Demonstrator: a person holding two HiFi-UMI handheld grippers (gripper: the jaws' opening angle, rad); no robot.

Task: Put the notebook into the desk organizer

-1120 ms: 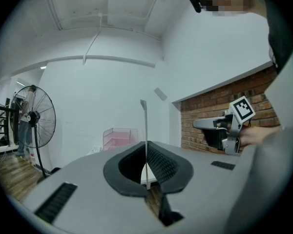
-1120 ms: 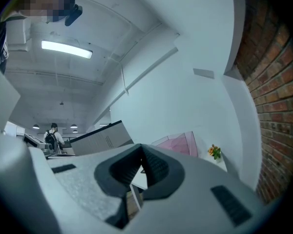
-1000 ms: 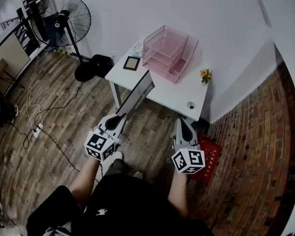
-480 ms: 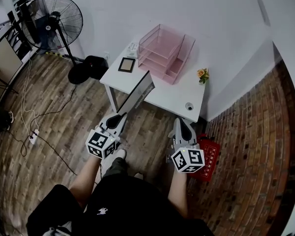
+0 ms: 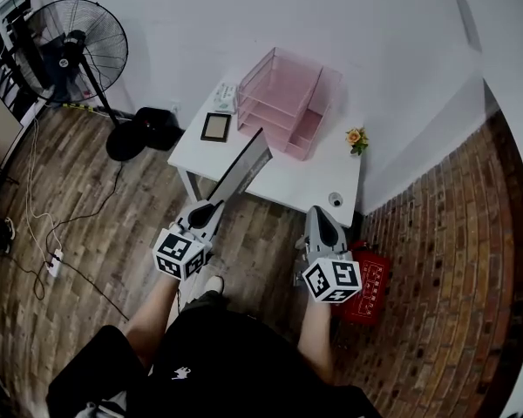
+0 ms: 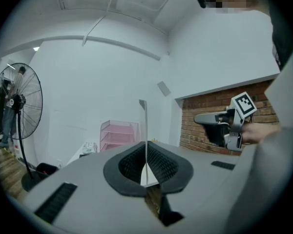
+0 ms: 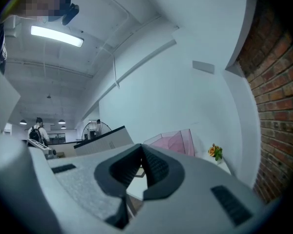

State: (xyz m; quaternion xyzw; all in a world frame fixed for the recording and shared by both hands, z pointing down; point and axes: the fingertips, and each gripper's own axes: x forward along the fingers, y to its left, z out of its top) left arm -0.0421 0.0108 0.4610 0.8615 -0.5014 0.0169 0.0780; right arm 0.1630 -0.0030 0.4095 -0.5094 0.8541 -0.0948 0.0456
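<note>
The notebook (image 5: 241,171), grey-white with a dark edge, juts forward from my left gripper (image 5: 211,209), which is shut on its near end; its far end reaches over the front of the white table (image 5: 279,181). In the left gripper view the notebook (image 6: 146,126) stands edge-on between the closed pads. The pink tiered desk organizer (image 5: 283,98) stands at the back of the table and shows small in the left gripper view (image 6: 118,135). My right gripper (image 5: 318,218) hovers short of the table's front right edge, its pads together on nothing (image 7: 141,150).
On the table are a small dark picture frame (image 5: 214,127), a little flower (image 5: 357,136) and a small round object (image 5: 336,198). A red basket (image 5: 370,281) sits on the floor to the right. A standing fan (image 5: 74,46) and cables are at the left.
Both grippers and the person have come closer to the table. The notebook's far end now overlaps the table's front; the fan and floor have slid leftward in view.
</note>
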